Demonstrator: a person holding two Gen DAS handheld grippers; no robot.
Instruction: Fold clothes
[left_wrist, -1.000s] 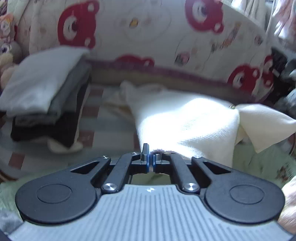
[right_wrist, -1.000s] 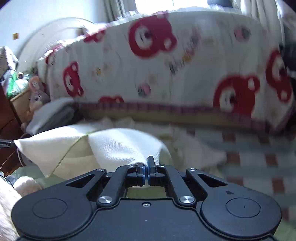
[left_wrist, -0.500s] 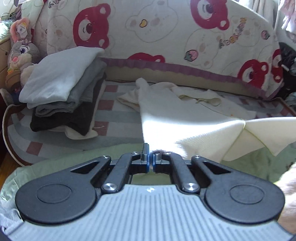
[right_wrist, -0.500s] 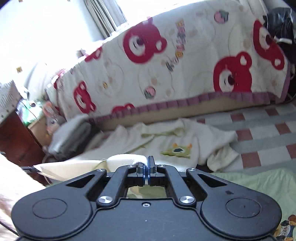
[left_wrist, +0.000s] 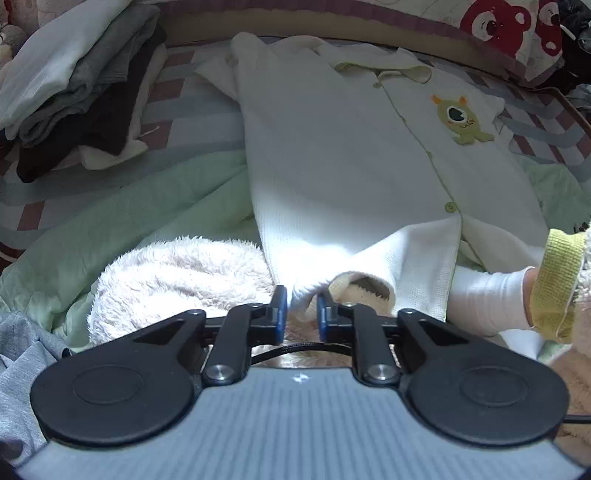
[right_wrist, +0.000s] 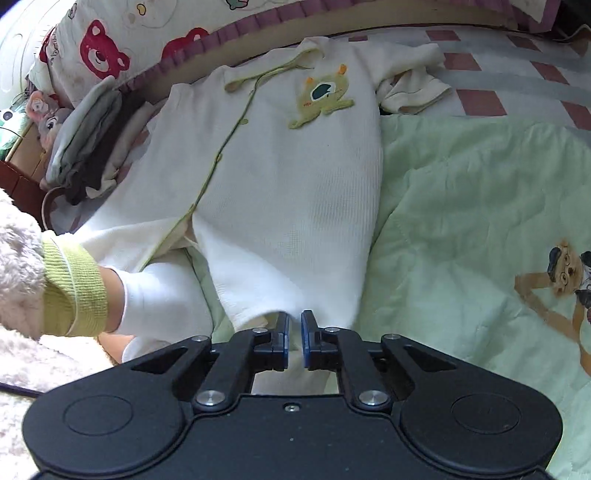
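Observation:
A cream baby romper (left_wrist: 332, 166) with a green monster patch (left_wrist: 461, 118) lies spread flat on the bed, collar at the far end. My left gripper (left_wrist: 301, 314) is at its near left leg hem; the jaws are opening, and a fold of the hem sits loose between the pads. In the right wrist view the same romper (right_wrist: 295, 203) lies lengthwise. My right gripper (right_wrist: 294, 332) is at the near right leg hem, jaws also opening, the cloth lying slack in the narrow gap.
A stack of folded clothes (left_wrist: 81, 74) sits at the left of the bed. A pale green quilt (right_wrist: 461, 221) covers the near side. A person's white-socked foot (right_wrist: 155, 295) and fluffy garment (left_wrist: 177, 269) lie between the grippers. A bear-print quilt (right_wrist: 103, 48) borders the far edge.
Both grippers came down toward the bed with the romper's leg hems, and the held-up romper now lies flat. Both pairs of jaws, shut on the hems before, have parted.

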